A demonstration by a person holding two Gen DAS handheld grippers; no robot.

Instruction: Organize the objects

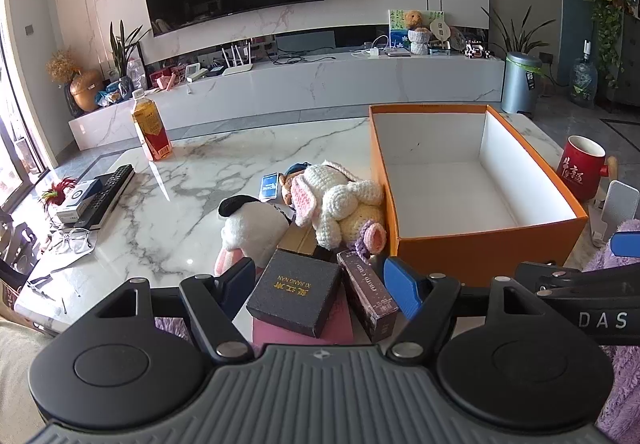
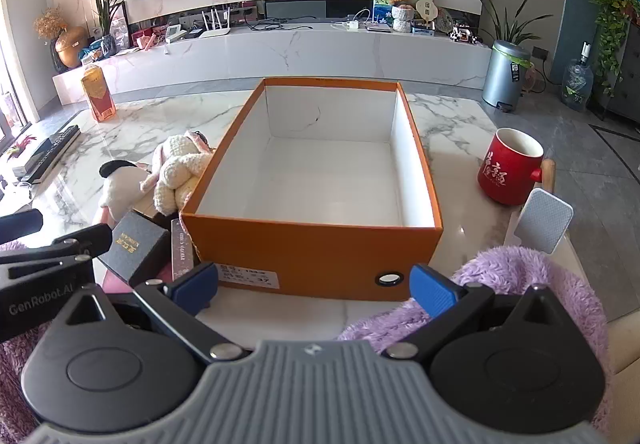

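Observation:
An empty orange box (image 1: 480,252) with a white inside stands on the marble table (image 1: 168,184); it also shows in the right wrist view (image 2: 312,248). Left of it lie a crocheted bunny (image 1: 340,200), a white plush with a black ear (image 1: 252,224), a black gift box (image 1: 296,296) on a pink pad, a dark card box (image 1: 370,294) and a small blue phone-like card (image 1: 269,186). My left gripper (image 1: 320,284) is open, its fingers either side of the two small boxes, not touching. My right gripper (image 2: 316,286) is open and empty before the orange box's near wall.
A red mug (image 2: 508,172) and a white stand (image 2: 542,222) are right of the box. A tea bottle (image 1: 150,128), remotes (image 1: 106,196) and glasses (image 1: 76,240) lie at the left. A purple fluffy cloth (image 2: 512,280) lies by the near edge.

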